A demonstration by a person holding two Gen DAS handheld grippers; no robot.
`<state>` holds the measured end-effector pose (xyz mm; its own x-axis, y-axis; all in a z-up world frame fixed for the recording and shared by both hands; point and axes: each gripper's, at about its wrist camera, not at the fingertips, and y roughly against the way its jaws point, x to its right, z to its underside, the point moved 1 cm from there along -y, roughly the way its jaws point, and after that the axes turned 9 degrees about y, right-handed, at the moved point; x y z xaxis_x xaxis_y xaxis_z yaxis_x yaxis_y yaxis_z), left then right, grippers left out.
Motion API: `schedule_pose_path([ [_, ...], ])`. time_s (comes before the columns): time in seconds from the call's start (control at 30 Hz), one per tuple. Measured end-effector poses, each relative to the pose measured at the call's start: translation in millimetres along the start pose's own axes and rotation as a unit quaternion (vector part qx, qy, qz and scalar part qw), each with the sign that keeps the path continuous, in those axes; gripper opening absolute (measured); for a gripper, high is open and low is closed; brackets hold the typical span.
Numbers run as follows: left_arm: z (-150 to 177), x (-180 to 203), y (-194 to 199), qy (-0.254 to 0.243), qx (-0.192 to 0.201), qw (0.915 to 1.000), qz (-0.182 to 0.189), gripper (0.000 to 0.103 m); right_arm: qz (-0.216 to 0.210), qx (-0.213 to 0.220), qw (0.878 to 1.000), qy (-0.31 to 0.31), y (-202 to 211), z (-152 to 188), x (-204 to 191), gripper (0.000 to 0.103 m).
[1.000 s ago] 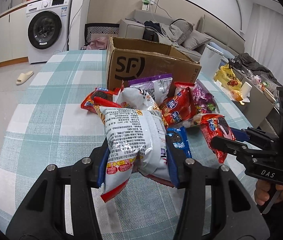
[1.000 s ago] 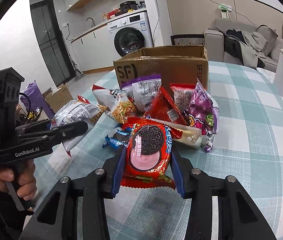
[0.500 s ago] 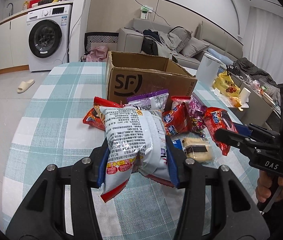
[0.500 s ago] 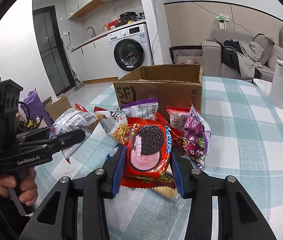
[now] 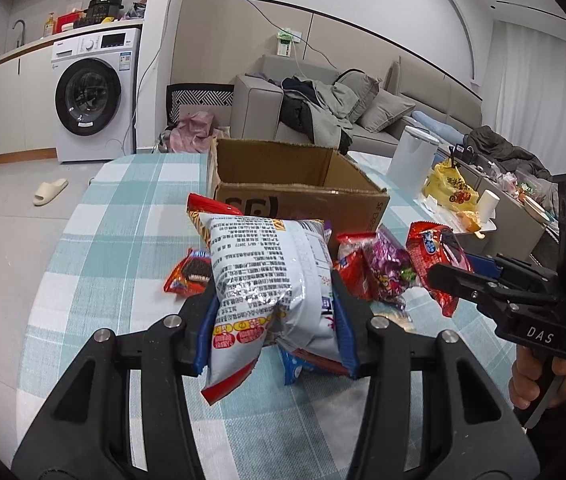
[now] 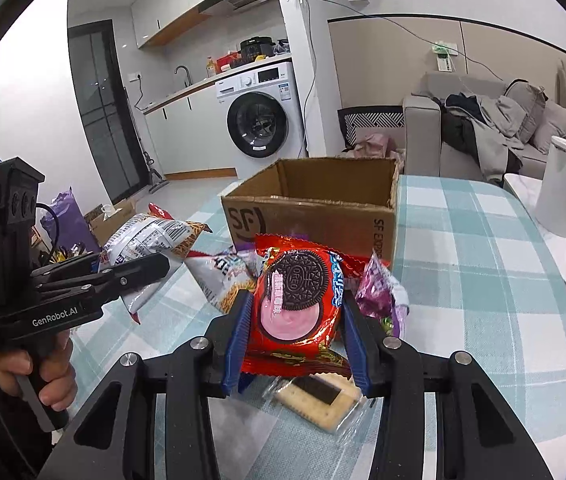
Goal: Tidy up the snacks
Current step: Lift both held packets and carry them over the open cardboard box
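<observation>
My left gripper [image 5: 273, 320] is shut on a white snack bag [image 5: 267, 272] with printed text and red ends, held above the table. It also shows in the right wrist view [image 6: 151, 236]. My right gripper [image 6: 295, 320] is shut on a red Oreo pack [image 6: 297, 300], also lifted; the pack shows in the left wrist view [image 5: 439, 256]. An open cardboard box [image 5: 299, 196] stands behind the snack pile, also in the right wrist view [image 6: 315, 208]. More snacks lie on the table: a red Oreo pack [image 5: 189, 274], a purple bag [image 5: 389, 268], a cracker pack [image 6: 319, 398].
The table has a teal checked cloth [image 5: 123, 216]. A white canister [image 6: 561, 188] stands at the table's right edge. A yellow bag [image 5: 449, 190] lies on a side surface to the right. A washing machine [image 5: 95, 96] and a sofa [image 5: 347, 108] stand beyond the table.
Both grippers have risen with their packs, and the views have tilted up. The box and snack pile now sit lower and further off in both views.
</observation>
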<state>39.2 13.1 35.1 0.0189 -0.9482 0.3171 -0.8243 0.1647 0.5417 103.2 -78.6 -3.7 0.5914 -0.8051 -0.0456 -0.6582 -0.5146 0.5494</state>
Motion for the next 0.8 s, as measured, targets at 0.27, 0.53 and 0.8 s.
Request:
schedule_pose_path([
  [0.27,-25,10,-1,-0.007,0.014,0.9999,0.002,0.046,0.004,0.013,1.0,0.001,0,-19,7,0.044],
  [0.53,-44,14,-10,-0.012,0.022,0.9997,-0.002,0.046,0.006,0.019,1.0,0.001,-4,-34,14,0.044],
  [0.8,-57,14,-20,-0.013,0.025,0.9996,-0.005,0.046,0.007,0.023,1.0,-0.002,-12,-47,20,0.044],
])
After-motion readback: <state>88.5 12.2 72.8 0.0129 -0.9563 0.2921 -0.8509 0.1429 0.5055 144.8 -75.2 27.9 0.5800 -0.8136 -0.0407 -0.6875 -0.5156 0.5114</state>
